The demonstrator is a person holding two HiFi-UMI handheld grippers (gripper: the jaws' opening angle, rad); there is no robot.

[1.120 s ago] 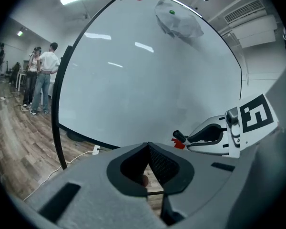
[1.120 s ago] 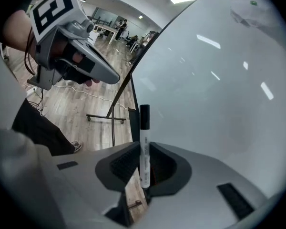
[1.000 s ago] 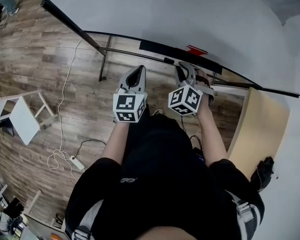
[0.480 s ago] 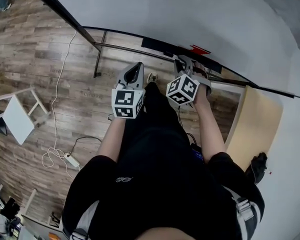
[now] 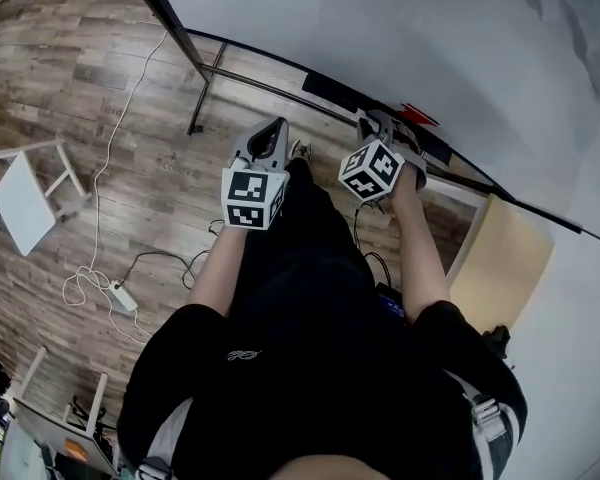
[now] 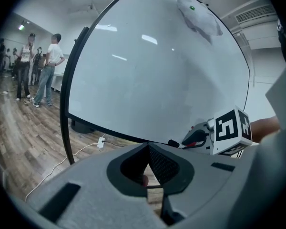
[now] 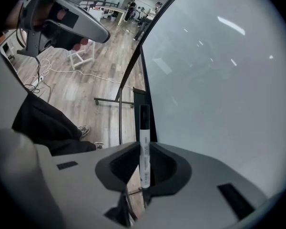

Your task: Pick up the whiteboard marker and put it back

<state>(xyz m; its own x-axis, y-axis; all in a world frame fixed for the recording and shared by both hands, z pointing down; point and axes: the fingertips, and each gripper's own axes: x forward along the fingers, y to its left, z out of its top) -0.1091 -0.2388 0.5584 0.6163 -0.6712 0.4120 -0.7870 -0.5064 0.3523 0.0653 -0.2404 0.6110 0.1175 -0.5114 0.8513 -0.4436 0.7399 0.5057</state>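
The whiteboard marker [image 7: 144,149], white-bodied with a black cap, stands upright between the jaws of my right gripper [image 7: 144,151], which is shut on it. Its cap points along the lower edge of the whiteboard [image 7: 219,80]. In the head view the right gripper [image 5: 380,126] is close over the board's tray [image 5: 330,93], beside a red item [image 5: 417,116]; the marker is too small to make out there. My left gripper [image 5: 271,140] hangs to its left over the floor. Its jaws [image 6: 148,149] are shut with nothing in them, facing the whiteboard [image 6: 157,70].
The board's metal stand [image 5: 205,93] reaches down to the wooden floor. A white stool frame [image 5: 20,193] and a power strip with cable [image 5: 120,298] lie at the left. A light wooden panel [image 5: 500,258] stands at the right. People [image 6: 47,68] stand far off at the left.
The person has stepped closer to the board, and the view has swung right. Both grippers sit a little higher and nearer the tray. The right one keeps its hold on the marker.
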